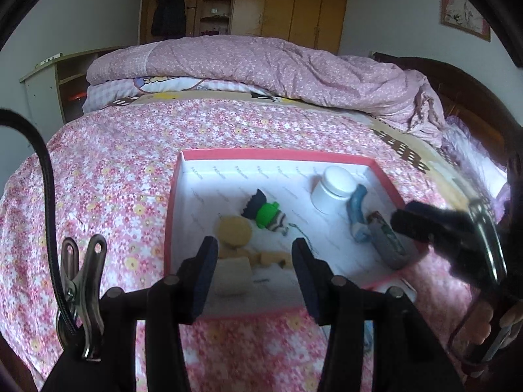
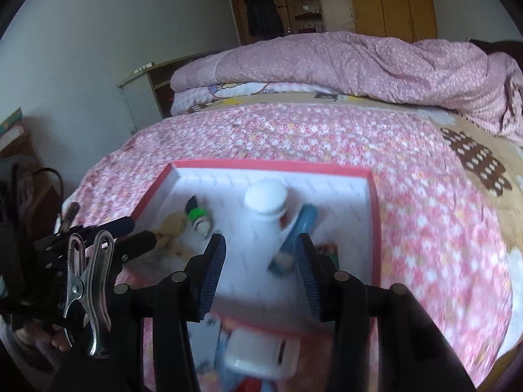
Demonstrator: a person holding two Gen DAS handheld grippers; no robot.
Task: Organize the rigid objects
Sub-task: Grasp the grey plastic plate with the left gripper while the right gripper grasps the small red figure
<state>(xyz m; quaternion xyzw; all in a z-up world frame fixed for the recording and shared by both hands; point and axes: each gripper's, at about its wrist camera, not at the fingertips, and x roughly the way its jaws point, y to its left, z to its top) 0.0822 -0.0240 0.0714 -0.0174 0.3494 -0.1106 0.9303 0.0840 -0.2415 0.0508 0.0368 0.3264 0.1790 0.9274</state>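
Red-rimmed box (image 1: 278, 155) lay ahead of both empty, parted grippers, left gripper (image 1: 255, 248) and right gripper (image 2: 261, 245), probably gathering the bottle (image 1: 331, 189) and toys tidily.

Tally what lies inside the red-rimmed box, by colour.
White: 1, jar
Green and dark: 1, toy figure
Tan: 1, wooden figure, with the pale block beside it counted as its part
Blue: 1, tube-like item
Grey: 1, tube
Total: 5
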